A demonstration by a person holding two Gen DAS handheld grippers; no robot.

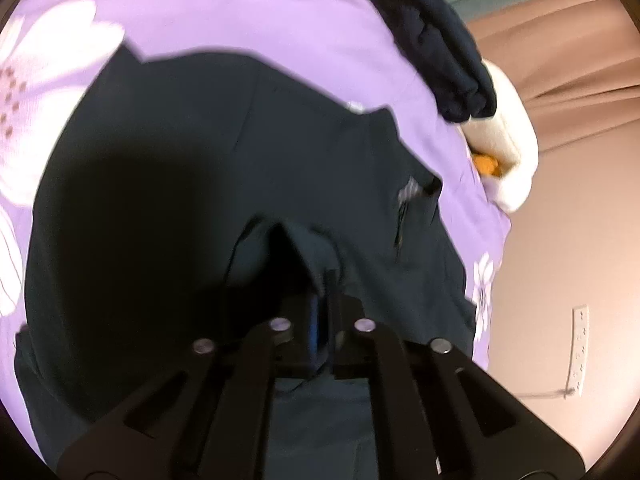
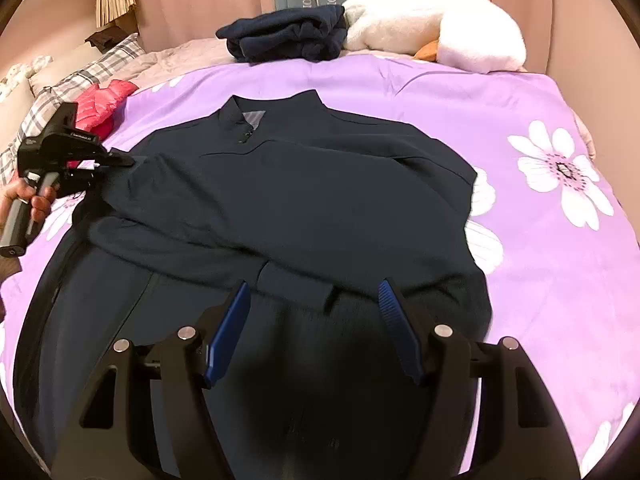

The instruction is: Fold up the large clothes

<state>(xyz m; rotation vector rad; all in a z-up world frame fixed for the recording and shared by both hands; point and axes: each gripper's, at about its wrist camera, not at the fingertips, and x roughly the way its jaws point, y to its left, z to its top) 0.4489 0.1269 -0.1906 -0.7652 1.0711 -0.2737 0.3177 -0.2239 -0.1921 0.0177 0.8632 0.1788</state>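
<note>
Your right gripper (image 2: 314,320) hung over the lower part of the dark jacket (image 2: 304,200), jaws apart with nothing between them; a cuff end (image 2: 296,282) lay just ahead of the blue pads (image 2: 228,332). Your left gripper (image 1: 320,300) had its jaws closed on a raised pinch of the same dark fabric, at the jacket's left edge as the right wrist view shows it (image 2: 120,160), with your hand (image 2: 28,200) on the handle.

The jacket lay flat on the purple floral bedspread (image 2: 540,100), collar (image 2: 256,114) at the far end, one sleeve (image 2: 180,216) already laid across the body.

Judgement: the fold was in an early-to-middle step, sides being brought in. The next move likely called for carrying the pinched left edge across toward the middle without dragging the body, while the right jaws closed on the cuff or hem.

Farther off: a folded dark garment (image 2: 284,34), a white plush (image 2: 436,24), a red item (image 2: 100,104).
</note>
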